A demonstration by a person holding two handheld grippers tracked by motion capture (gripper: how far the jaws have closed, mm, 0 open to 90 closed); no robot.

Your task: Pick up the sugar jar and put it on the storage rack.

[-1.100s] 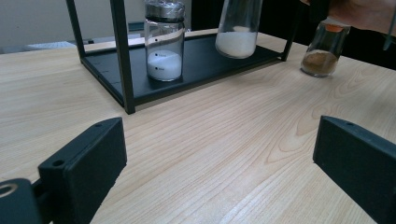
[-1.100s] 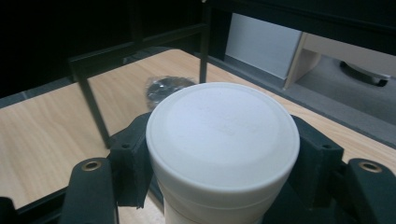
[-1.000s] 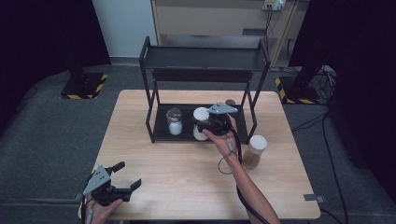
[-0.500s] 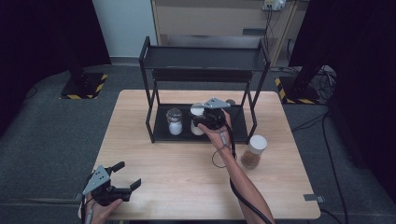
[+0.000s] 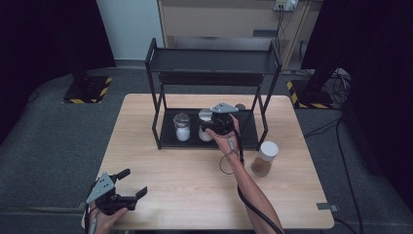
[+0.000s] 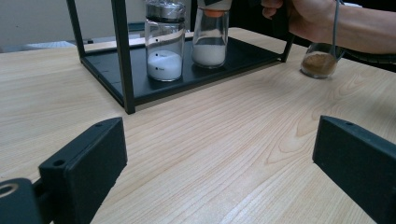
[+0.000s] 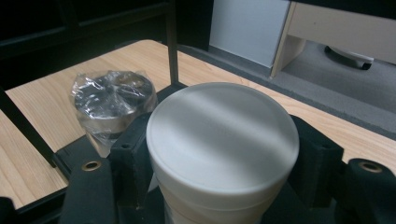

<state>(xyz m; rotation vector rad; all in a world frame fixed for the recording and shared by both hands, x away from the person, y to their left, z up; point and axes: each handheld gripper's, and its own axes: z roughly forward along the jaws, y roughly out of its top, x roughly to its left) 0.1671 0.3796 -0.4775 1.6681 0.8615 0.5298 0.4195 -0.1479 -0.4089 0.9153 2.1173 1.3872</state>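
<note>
Jaws of your right tool [image 5: 210, 127] were clamped on the clear glass jar with the broad white lid [image 7: 223, 135], one black pad on each side just below the lid, as the right gripper view showed. That jar stood on the bottom tray of the black two-tier metal rack [image 5: 213, 62], white powder in its lower part, and your right hand was over it at the rack's front opening. Just beside it on the same tray, toward the rack's left post, stood the smaller glass jar with the plastic-wrapped silver cap [image 5: 182, 126], also part-filled with white powder; the two were close, and whether they touched could not be told. Outside the rack, near its front right leg on the pale wooden counter [image 5: 185, 185], stood the glass jar of brown powder with a white lid [image 5: 265, 158]. Your left tool [image 5: 131, 187] rested well in front of the rack near the counter's front left corner, jaws spread wide with nothing between them.
</note>
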